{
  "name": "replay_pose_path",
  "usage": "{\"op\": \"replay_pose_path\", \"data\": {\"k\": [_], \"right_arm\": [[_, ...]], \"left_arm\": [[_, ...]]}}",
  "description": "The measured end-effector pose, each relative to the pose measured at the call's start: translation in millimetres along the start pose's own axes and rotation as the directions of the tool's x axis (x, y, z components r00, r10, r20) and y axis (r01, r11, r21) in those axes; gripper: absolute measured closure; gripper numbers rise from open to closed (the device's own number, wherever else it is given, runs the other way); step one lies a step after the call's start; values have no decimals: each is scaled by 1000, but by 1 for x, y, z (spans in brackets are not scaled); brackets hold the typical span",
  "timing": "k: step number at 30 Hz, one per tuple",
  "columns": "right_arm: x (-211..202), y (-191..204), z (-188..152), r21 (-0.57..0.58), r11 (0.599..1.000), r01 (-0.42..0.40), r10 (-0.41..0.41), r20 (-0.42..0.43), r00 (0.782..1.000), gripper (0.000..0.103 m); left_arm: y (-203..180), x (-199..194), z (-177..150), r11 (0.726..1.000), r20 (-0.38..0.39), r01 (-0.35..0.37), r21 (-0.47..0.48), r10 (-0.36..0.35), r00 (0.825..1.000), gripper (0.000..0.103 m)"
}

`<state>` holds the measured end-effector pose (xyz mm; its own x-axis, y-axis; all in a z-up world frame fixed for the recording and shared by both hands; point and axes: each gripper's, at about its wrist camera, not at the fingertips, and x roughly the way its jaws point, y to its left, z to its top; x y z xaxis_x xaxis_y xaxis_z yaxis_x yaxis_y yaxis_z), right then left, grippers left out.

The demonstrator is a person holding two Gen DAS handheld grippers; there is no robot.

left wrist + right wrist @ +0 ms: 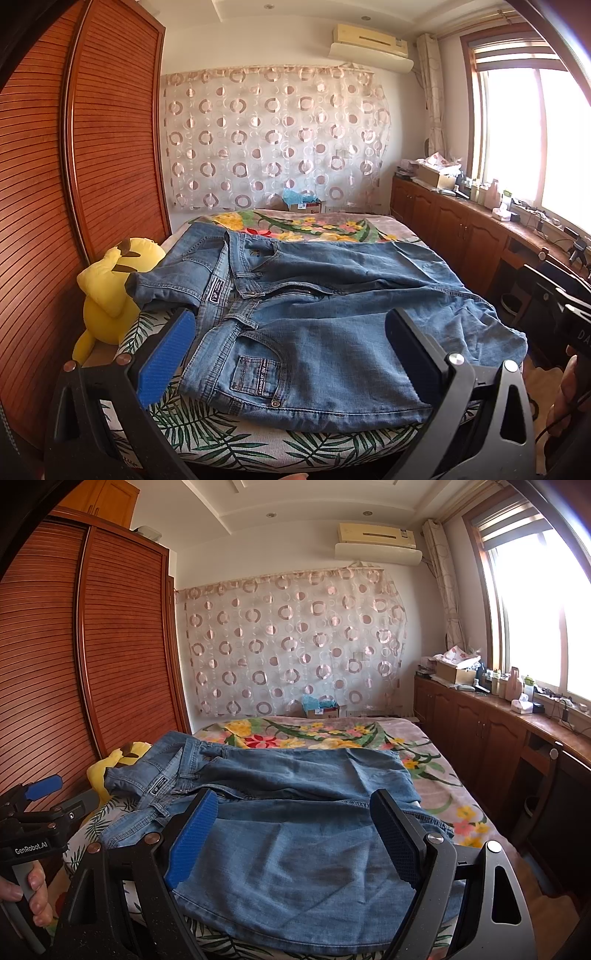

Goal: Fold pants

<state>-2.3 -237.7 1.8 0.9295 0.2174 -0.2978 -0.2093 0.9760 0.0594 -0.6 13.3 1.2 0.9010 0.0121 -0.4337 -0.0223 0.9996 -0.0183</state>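
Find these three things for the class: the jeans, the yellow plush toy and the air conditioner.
jeans [314,343]: left wrist view, on the near front panel.
yellow plush toy [107,310]: left wrist view, on its body beside the wardrobe.
air conditioner [376,541]: right wrist view, on its front casing, high on the wall.

Yellow plush toy [110,291] — louvred wardrobe [110,129]

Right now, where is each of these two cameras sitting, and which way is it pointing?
Left wrist: rides the left gripper, looking across the jeans toward the window; fingers open.
Right wrist: rides the right gripper, farther along the legs; the person's left hand shows.
Shared: jeans, yellow plush, bed.
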Motion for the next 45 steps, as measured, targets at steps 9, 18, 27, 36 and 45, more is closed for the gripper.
{"op": "replay_pose_path", "data": {"k": [9,18,27,36,45], "right_arm": [[1,0,0,0,1000,-1,1,1,1000,17],[1,0,0,-1,1000,-1,1,0,1000,17],[1,-1,-1,-1,1000,-2,2,1,1000,17],[3,-4,-5,-10,1000,-4,4,-16,1000,17],[13,-24,-15,-29,1000,9,-10,-61,998,17]], "left_arm": [[-1,0,0,1000,2,-1,1,1,1000,0],[-2,-2,2,1000,0,2,3,-2,1000,0],[-5,-5,6,1000,1,6,7,-6,1000,0],[-7,6,1,1000,-25,-5,17,6,1000,0],[19,45,-21,999,-110,-11,30,14,994,0]]}}
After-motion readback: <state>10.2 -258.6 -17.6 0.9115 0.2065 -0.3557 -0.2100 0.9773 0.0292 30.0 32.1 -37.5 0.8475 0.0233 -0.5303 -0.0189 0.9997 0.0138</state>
